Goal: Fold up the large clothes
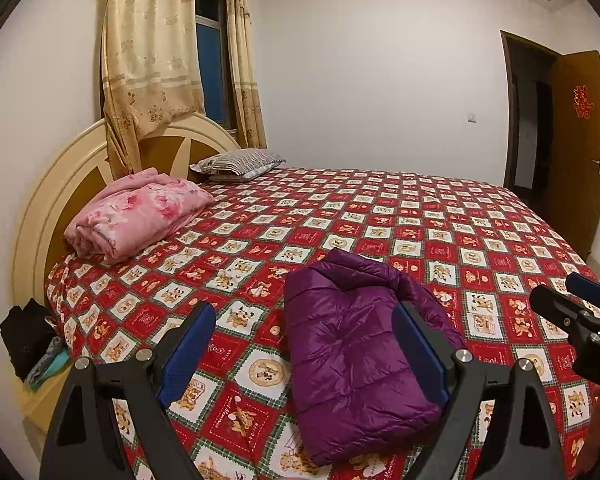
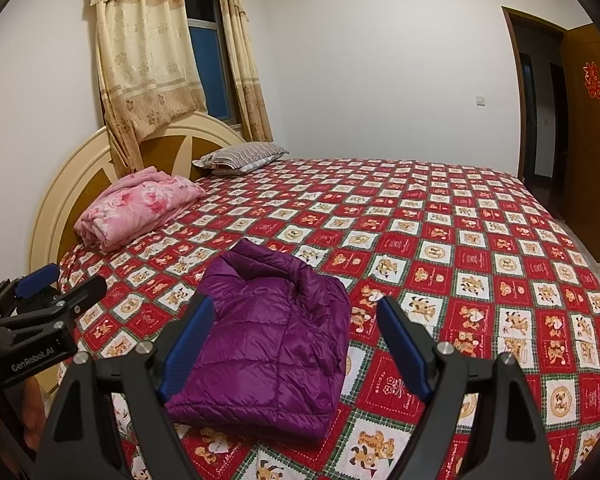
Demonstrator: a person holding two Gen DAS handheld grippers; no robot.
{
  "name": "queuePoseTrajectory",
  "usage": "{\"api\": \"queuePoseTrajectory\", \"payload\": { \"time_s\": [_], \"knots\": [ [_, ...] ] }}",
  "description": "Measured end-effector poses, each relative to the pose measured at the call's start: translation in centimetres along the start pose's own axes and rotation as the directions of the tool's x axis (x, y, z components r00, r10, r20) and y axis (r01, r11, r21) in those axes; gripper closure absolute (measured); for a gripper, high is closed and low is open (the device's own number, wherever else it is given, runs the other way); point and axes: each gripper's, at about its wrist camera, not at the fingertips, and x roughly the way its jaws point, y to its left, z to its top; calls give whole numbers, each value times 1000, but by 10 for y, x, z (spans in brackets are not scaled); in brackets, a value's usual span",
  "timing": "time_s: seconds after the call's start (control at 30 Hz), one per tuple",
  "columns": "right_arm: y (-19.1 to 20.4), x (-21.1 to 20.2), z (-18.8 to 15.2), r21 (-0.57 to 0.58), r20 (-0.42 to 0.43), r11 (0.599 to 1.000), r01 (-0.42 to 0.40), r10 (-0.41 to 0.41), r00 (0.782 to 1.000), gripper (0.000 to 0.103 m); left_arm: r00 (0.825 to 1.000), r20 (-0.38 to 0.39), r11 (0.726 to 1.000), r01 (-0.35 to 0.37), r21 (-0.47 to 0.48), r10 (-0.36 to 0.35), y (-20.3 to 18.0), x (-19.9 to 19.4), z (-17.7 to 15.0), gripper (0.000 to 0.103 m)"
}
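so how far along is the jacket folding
Looks done: the purple puffer jacket lies folded into a compact bundle on the bed. In hand: nothing; left gripper and right gripper are both open, above it. Left: apparently nothing more to fold.

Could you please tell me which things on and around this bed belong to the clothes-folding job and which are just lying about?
Part of the job:
- purple jacket, lying folded on the bed
- left gripper, jaws open
- right gripper, jaws open

Just lying about:
- pink blanket
- striped pillow
- dark clothes pile beside the bed
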Motion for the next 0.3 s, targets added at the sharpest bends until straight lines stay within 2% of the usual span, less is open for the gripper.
{"api": "queuePoseTrajectory", "payload": {
  "time_s": [0.3],
  "knots": [
    [2,1,-2,0,-2,1000,2,-2,1000,17,1000,10,1000,11,9,-11,-1,1,-2,13]
  ]
}}
